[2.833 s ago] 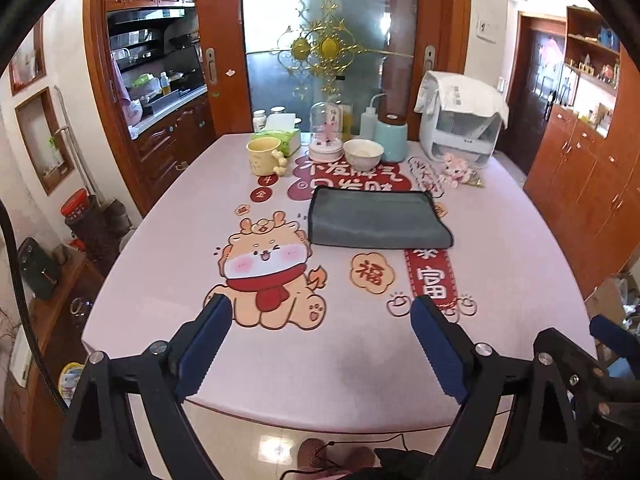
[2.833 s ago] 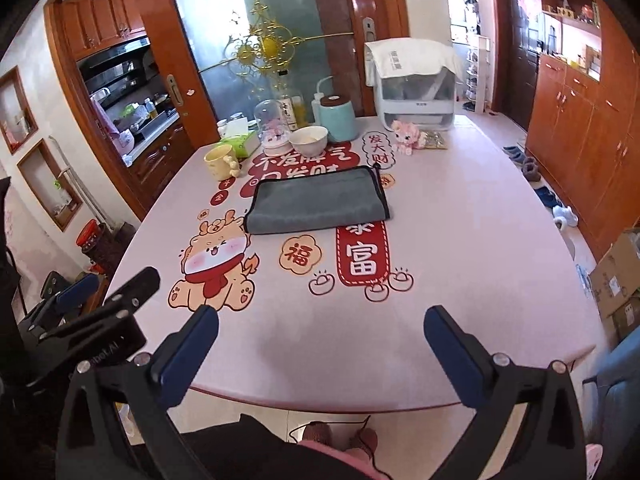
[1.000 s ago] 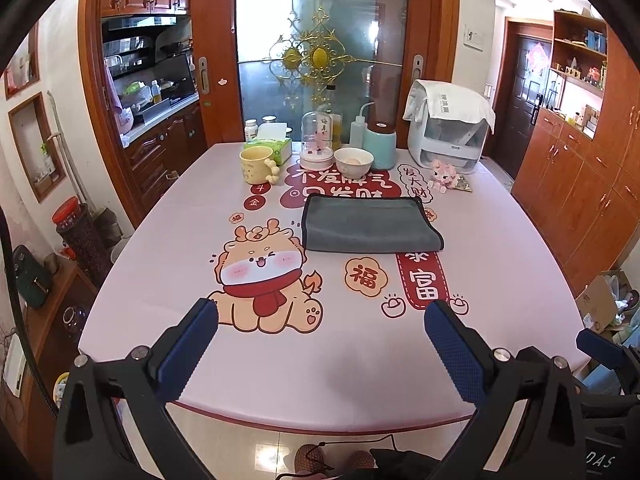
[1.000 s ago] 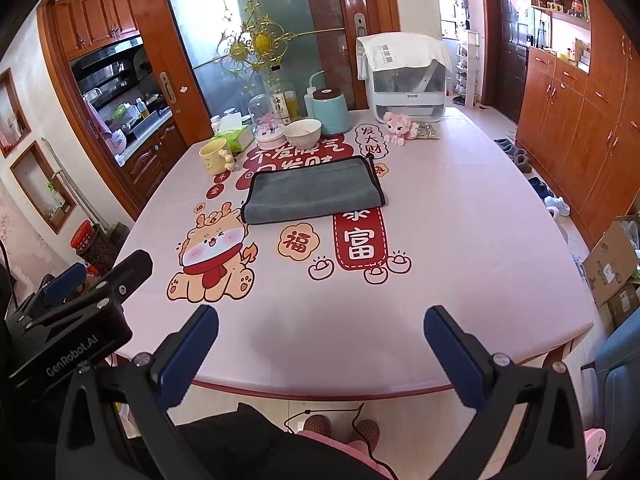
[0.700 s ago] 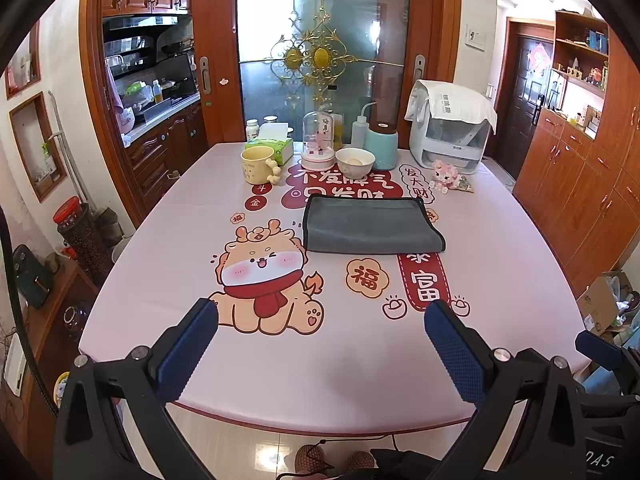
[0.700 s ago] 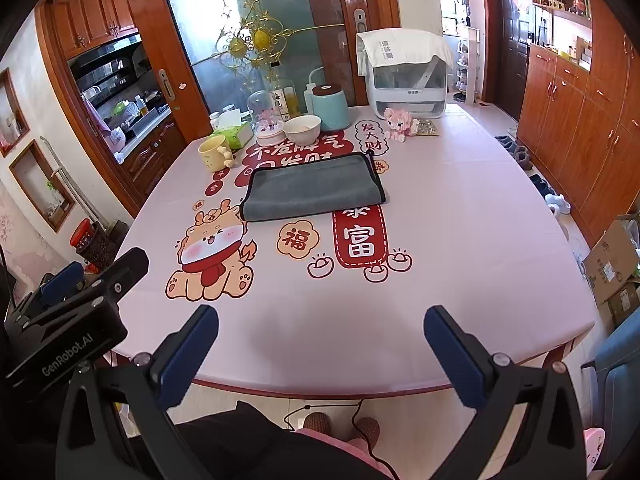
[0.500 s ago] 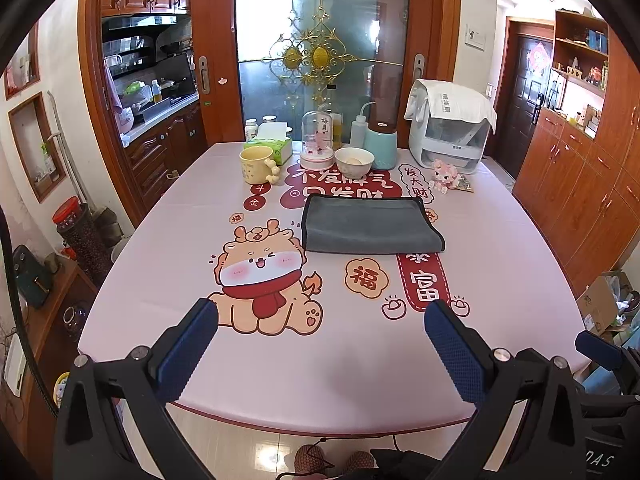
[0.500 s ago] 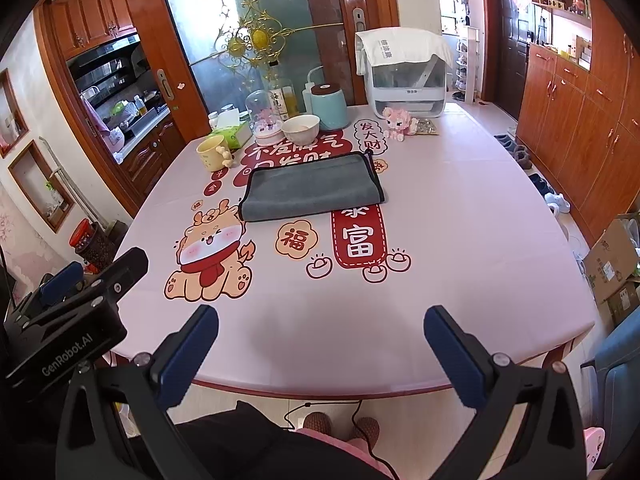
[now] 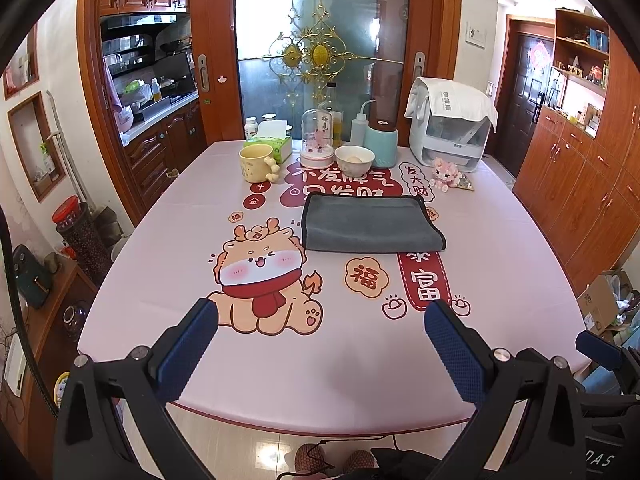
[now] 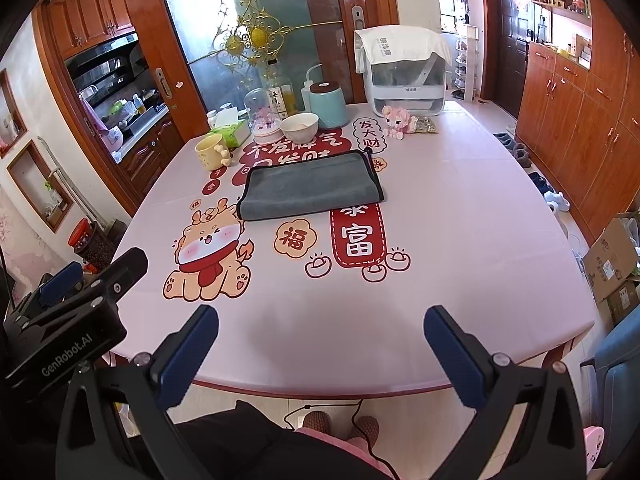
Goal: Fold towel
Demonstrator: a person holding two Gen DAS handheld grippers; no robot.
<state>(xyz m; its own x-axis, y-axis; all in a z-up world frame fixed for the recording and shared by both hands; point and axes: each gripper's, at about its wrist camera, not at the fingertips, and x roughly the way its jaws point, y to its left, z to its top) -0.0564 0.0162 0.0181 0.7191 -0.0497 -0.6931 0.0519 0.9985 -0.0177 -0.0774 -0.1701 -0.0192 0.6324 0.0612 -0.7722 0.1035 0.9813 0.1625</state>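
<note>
A grey towel (image 9: 370,224), folded into a flat rectangle, lies on the pink table (image 9: 500,248) beyond its middle; it also shows in the right wrist view (image 10: 310,186). My left gripper (image 9: 320,320) is open and empty, held over the near table edge, far from the towel. My right gripper (image 10: 320,320) is open and empty, also back at the near edge. The left gripper's body (image 10: 68,320) shows at the left of the right wrist view.
At the table's far end stand a yellow mug (image 9: 256,164), a tissue box (image 9: 276,146), a glass dome (image 9: 318,140), a white bowl (image 9: 354,160), a teal canister (image 9: 382,146), a white appliance (image 9: 450,128) and a pink plush toy (image 9: 444,172). Wooden cabinets (image 9: 580,184) line the right.
The left gripper has opened wider and both grippers have drawn back a little from the table since 2.8 s ago. The towel has not moved.
</note>
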